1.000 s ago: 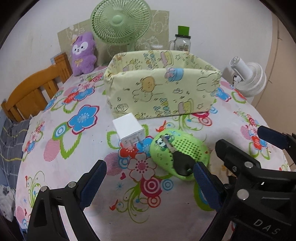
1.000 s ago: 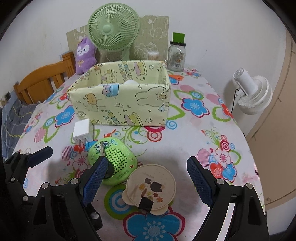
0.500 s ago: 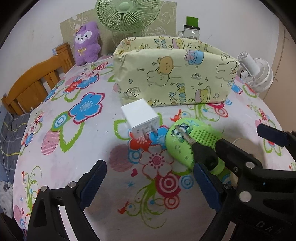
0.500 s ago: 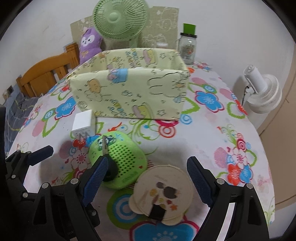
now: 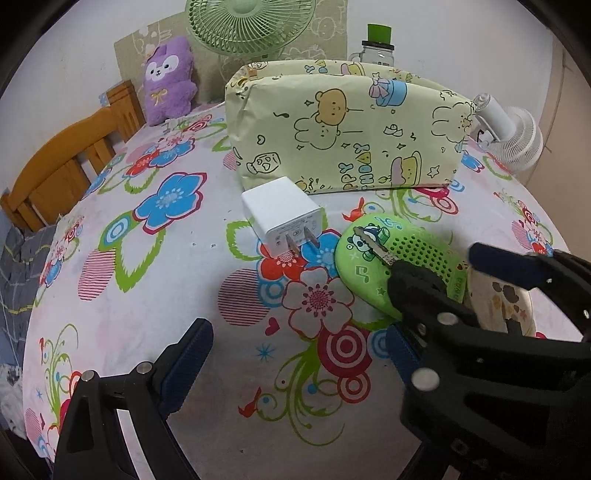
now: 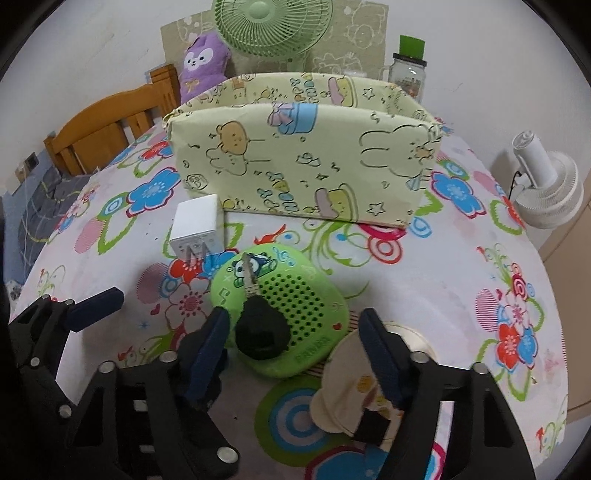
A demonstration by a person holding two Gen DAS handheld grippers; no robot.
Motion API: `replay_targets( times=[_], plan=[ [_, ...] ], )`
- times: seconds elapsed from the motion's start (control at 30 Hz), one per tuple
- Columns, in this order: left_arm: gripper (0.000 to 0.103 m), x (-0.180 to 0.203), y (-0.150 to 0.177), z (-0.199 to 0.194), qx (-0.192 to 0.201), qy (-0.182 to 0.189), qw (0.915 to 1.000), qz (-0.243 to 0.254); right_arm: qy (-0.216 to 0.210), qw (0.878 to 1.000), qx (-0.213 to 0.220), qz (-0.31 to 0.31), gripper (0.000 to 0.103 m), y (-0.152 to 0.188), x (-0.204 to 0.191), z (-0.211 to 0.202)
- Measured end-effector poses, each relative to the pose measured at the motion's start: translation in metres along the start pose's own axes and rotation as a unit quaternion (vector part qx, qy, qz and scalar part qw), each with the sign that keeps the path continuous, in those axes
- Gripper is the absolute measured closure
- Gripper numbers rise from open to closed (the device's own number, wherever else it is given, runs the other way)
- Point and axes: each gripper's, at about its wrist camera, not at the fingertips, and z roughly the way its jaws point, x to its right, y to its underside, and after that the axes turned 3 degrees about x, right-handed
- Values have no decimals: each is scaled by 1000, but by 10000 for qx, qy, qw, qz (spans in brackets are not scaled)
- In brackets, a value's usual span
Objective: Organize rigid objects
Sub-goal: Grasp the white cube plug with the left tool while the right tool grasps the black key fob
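A black-headed key (image 6: pixel 258 321) lies on a green perforated speaker (image 6: pixel 295 314), also in the left wrist view (image 5: pixel 413 254). My right gripper (image 6: pixel 295 343) is partly closed, its fingers on either side of the key head and the speaker's near edge, not clamped. A white charger plug (image 5: pixel 284 218) lies to the left, in front of the yellow cartoon-print box (image 5: pixel 351 136). A round cream mirror (image 6: pixel 354 395) lies under the right finger. My left gripper (image 5: pixel 295 354) is open and empty over the tablecloth.
Behind the box stand a green fan (image 6: pixel 273 26), a purple plush toy (image 6: pixel 203 66) and a glass jar (image 6: pixel 408 72). A white fan (image 6: pixel 546 195) sits off the table's right edge. A wooden chair (image 5: pixel 66 162) is at the left.
Both grippers moved forward toward the objects. My right gripper narrowed around the key and speaker. The left gripper stayed open.
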Motion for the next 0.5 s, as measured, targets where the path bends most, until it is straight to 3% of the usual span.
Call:
replay_targets(
  times=[0.1,0.17,0.5],
  plan=[
    [7,0,0,-1,18,-5,10000,15,20,10000,-37,-91,52,-1,-5,2],
    [7,0,0,0,20,2,10000,18,-13,9998,-33,-170,67,-2,-8,1],
    [7,3,-7,-1,86,-25,9999,110,34,9998,5,-189,68,-7,-6,0]
  ],
)
